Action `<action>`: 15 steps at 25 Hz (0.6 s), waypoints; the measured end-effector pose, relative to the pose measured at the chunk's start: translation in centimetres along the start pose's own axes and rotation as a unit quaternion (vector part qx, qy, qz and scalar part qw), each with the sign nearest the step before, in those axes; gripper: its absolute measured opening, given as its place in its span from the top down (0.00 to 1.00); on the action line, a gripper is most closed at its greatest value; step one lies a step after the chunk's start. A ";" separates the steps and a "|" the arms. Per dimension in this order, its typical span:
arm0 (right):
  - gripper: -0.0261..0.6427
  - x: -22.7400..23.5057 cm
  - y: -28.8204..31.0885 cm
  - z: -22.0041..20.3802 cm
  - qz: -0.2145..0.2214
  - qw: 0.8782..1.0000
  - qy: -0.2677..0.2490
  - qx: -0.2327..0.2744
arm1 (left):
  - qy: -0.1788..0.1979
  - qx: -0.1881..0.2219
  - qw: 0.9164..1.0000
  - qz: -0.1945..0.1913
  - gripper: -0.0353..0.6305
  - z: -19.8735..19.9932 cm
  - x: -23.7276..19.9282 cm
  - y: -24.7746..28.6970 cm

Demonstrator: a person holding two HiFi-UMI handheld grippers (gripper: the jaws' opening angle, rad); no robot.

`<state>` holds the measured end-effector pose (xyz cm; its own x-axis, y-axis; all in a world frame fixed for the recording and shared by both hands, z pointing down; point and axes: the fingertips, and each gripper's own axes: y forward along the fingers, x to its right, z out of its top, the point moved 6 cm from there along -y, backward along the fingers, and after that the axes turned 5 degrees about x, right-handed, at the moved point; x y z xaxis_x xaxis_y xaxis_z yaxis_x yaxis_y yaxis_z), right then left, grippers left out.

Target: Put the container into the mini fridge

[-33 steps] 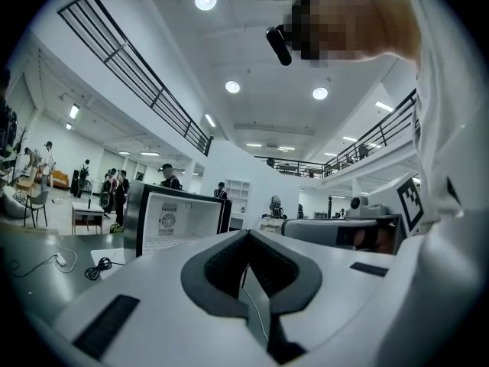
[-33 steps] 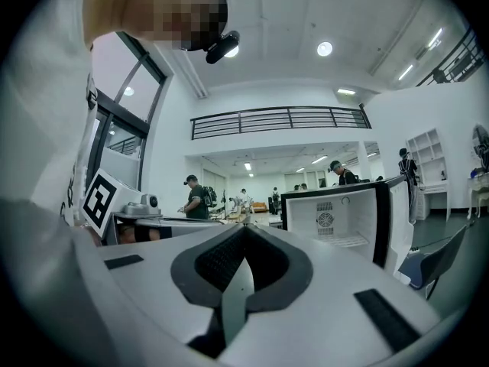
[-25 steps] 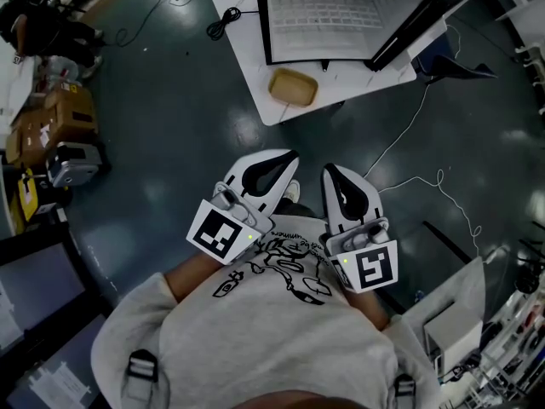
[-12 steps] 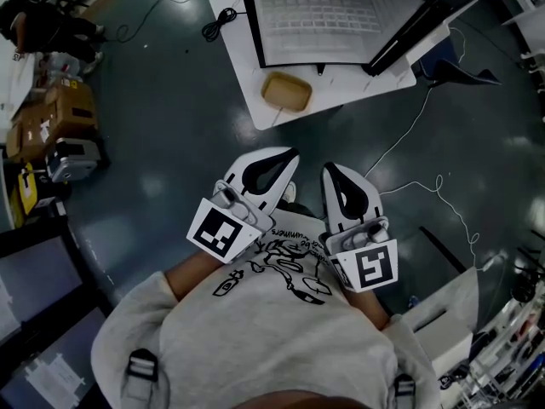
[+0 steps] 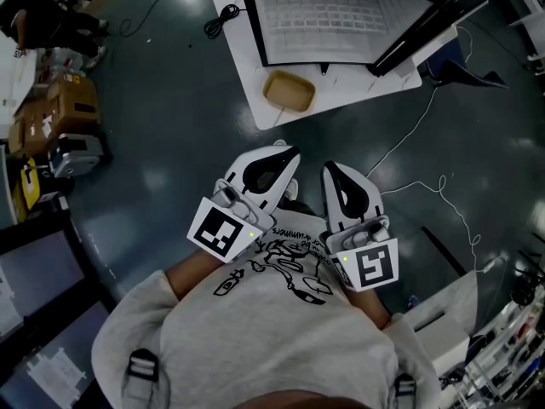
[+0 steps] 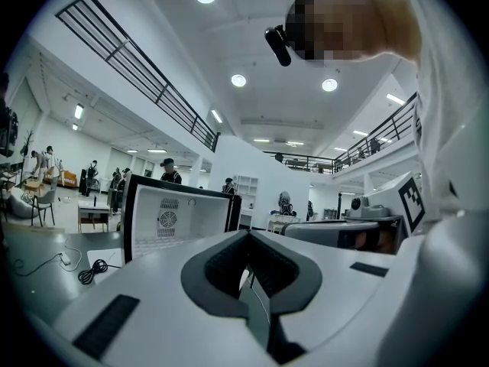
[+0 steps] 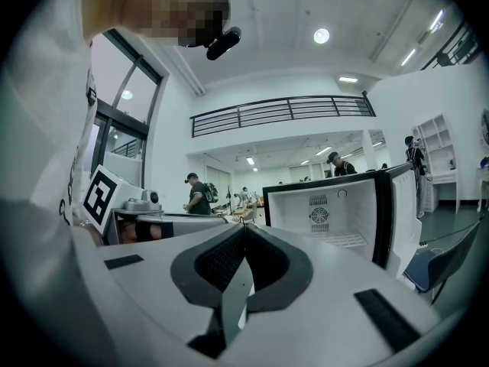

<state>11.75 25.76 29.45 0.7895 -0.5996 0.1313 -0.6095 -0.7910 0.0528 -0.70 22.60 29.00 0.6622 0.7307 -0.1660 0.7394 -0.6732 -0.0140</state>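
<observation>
The container (image 5: 289,90) is a shallow tan tray lying on a white platform (image 5: 358,82) in front of the mini fridge (image 5: 336,15). The fridge stands open with a white inside, its black door (image 5: 430,20) swung out to the right. The fridge also shows in the left gripper view (image 6: 177,217) and in the right gripper view (image 7: 332,211). My left gripper (image 5: 286,153) and right gripper (image 5: 328,171) are held close to the person's chest, well short of the container. Both are shut with nothing between the jaws (image 6: 246,235) (image 7: 244,232).
A coiled black cable (image 5: 223,17) lies on the platform's left corner. A white cord (image 5: 417,177) runs across the dark floor on the right. Cardboard boxes (image 5: 51,118) stand at the left and a white box (image 5: 451,322) at the lower right. Several people stand far off.
The head view has shifted slightly, so the fridge and container sit a little differently in the frame. Both grippers stay shut at the chest.
</observation>
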 end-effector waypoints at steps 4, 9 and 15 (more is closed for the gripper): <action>0.92 0.5 1.0 0.2 0.002 1.000 -0.001 0.002 | 0.000 0.000 1.000 0.000 0.93 0.2 -0.8 0.6; 0.92 1.5 2.9 0.3 0.002 1.000 -0.002 -0.002 | 0.001 0.001 1.000 0.001 0.93 0.5 -2.6 1.7; 0.92 2.9 6.2 0.5 0.004 1.000 -0.003 -0.004 | -0.003 0.003 1.000 0.001 0.93 0.6 -5.7 3.4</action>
<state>10.32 19.01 29.65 0.7848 -0.6068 0.1256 -0.6166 -0.7849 0.0606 -1.98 16.06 29.31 0.6632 0.7284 -0.1721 0.7371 -0.6755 -0.0188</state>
